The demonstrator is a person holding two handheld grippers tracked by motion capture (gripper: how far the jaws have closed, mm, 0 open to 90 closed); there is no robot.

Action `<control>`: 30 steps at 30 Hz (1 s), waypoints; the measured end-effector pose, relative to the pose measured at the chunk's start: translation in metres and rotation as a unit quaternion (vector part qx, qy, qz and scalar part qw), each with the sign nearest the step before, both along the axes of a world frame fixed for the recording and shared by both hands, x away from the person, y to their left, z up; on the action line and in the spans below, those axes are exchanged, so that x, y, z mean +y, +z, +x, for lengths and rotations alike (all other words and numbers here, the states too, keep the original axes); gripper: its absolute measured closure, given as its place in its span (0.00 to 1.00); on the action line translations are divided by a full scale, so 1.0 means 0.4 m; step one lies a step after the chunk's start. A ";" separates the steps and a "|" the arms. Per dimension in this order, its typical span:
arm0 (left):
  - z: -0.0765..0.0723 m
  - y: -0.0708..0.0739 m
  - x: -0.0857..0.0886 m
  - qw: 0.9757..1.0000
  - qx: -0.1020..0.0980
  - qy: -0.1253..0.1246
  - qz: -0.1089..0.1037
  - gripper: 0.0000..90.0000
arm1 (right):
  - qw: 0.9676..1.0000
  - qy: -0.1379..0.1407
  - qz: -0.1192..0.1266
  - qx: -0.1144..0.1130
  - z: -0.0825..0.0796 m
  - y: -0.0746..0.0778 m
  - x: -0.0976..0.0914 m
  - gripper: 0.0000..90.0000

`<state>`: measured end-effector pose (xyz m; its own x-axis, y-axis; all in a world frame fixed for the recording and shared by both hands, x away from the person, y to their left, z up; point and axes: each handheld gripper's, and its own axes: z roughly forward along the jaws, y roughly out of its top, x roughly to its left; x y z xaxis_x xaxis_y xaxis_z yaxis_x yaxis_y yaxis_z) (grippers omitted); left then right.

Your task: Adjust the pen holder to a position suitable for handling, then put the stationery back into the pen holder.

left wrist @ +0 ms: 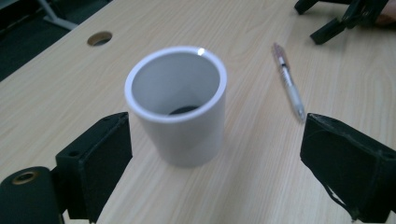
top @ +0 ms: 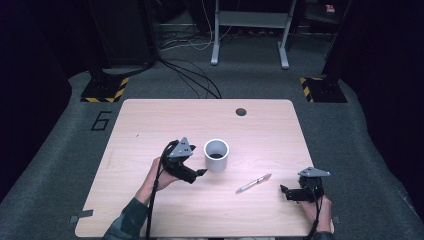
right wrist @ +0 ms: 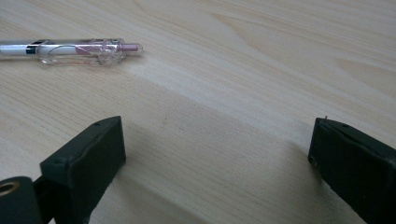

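High view: nothing is being gripped yet, as the cup (top: 216, 155) and pen (top: 253, 183) are being approached by the spread-jawed left gripper (top: 200, 173) and right gripper (top: 285, 190).

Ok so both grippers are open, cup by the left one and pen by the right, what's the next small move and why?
Probably ease the right gripper forward to straddle the pen: its jaws stand open and empty, and the pen lies flat just ahead of them. The left gripper already faces the upright white cup.

Pale matt wood-grain table (top: 150, 120) — smooth white plastic-looking cup (left wrist: 180, 107), clear glossy plastic pen (right wrist: 70, 50).
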<state>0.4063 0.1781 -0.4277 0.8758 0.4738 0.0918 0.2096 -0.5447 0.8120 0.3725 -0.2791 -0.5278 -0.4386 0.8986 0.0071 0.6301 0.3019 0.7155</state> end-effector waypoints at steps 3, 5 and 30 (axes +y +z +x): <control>-0.017 -0.022 0.039 1.000 0.005 0.022 -0.002 0.06 | 1.000 0.000 0.001 0.000 0.000 0.000 0.000 0.04; -0.028 -0.036 0.064 0.999 0.006 0.039 -0.001 0.04 | 1.000 0.000 0.000 -0.004 0.001 -0.001 0.000 0.04; -0.089 -0.236 0.299 0.966 0.057 0.250 0.041 0.00 | 1.000 -0.004 -0.002 -0.001 0.000 -0.001 0.002 0.03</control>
<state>0.3709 0.2976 -0.5221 0.5465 0.8350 0.0637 0.5475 -0.4138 0.7273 0.3724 -0.2782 -0.5281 -0.4312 0.9023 0.0019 0.6305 0.2998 0.7160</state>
